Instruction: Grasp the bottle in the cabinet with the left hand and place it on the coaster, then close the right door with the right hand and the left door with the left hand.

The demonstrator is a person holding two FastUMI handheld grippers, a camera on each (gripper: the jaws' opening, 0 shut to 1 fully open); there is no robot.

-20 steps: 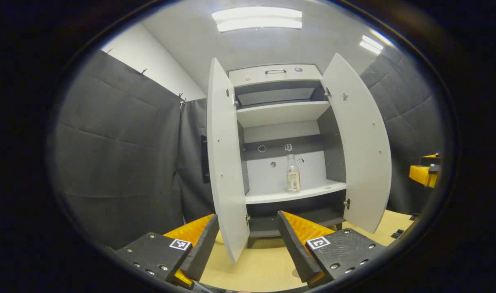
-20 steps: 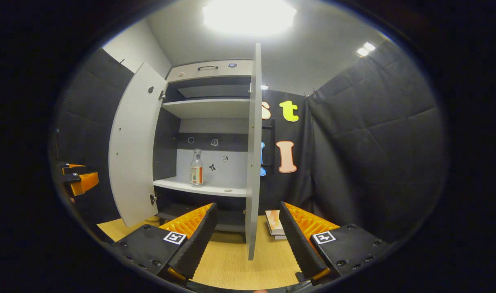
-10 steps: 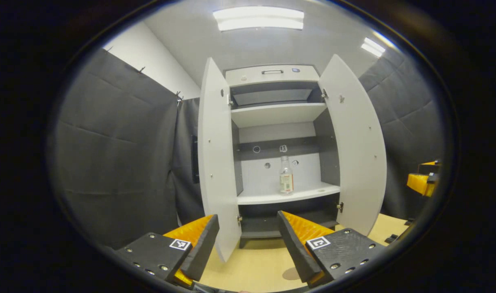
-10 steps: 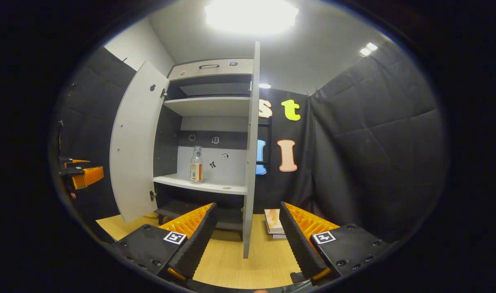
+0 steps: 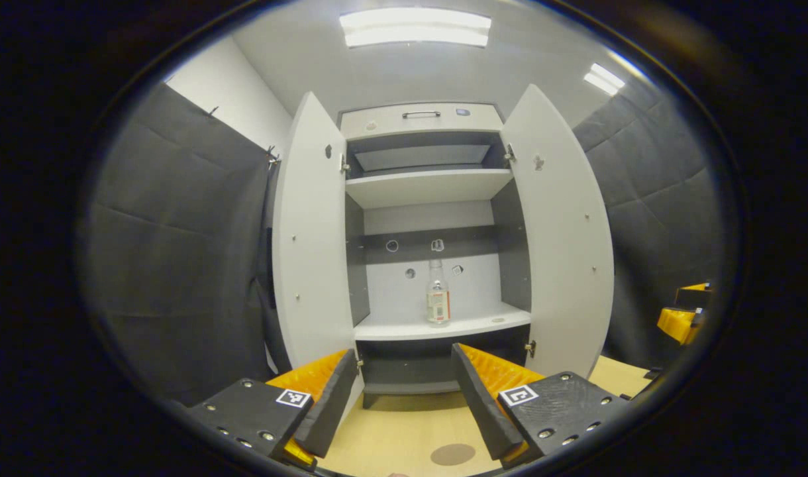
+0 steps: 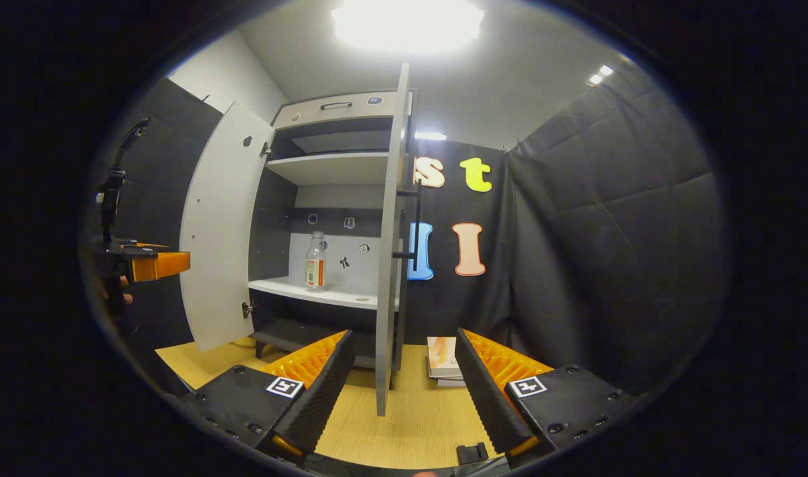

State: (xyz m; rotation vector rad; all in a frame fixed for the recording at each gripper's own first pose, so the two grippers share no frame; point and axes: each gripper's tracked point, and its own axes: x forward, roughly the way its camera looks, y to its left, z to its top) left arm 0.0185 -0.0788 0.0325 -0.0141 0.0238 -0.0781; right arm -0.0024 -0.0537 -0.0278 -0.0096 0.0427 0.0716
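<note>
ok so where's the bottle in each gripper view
Left gripper view: the bottle stands just right of centre, on the cabinet's lower shelf.
Right gripper view: it is left of centre, on that shelf.
Shared landmark: the handle on the cabinet's top panel.

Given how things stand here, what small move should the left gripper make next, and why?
Probably advance the left gripper straight toward the bottle: its jaws are open and empty, both cabinet doors stand open, and the bottle is upright on the shelf, well ahead.
</note>
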